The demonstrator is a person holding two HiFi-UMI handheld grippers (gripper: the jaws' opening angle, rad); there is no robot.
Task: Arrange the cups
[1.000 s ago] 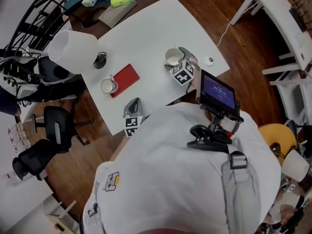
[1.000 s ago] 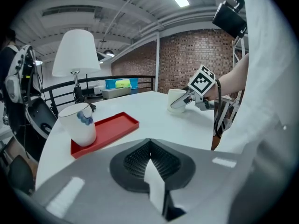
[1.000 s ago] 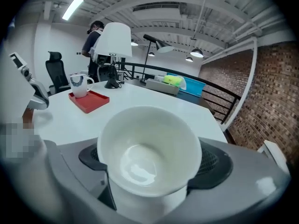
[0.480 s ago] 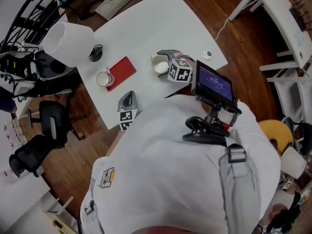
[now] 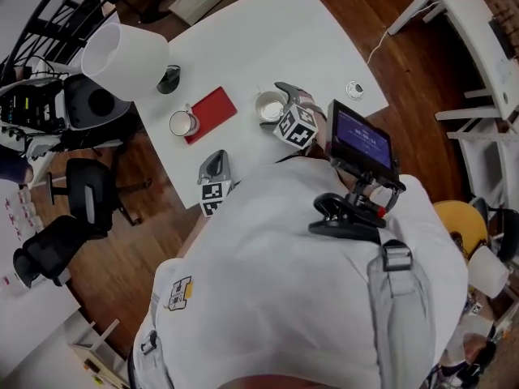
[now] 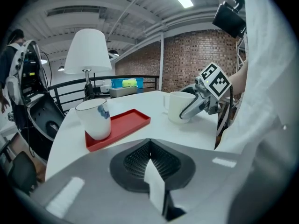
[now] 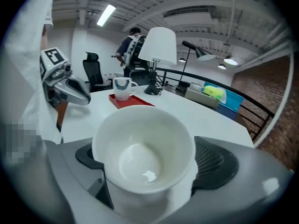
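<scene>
Only the right gripper view looks down into the white cup (image 7: pixel 142 148). It is empty and stands on the desk (image 7: pixel 196 111) between the jaws of the right hand-held gripper (image 7: pixel 149 169). Those jaws have just been opening and stand wide, their pads seemingly clear of the cup's wall.

The left gripper view alone shows the left hand-held gripper (image 6: pixel 150 146) with its jaws together on nothing. Ahead and to its left, a second cup (image 6: pixel 95 119) with a blue mark sits on a red tray (image 6: pixel 128 123). The head view puts that tray ahead of the left hand-held gripper and to the left of the right one.

Beyond are a white lamp (image 6: pixel 88 52), a brick wall (image 6: pixel 196 59) and a wooden floor (image 5: pixel 381 23).

The left hand-held gripper hangs near the desk's front edge, and a broad stretch of white desktop runs on past the right one.
</scene>
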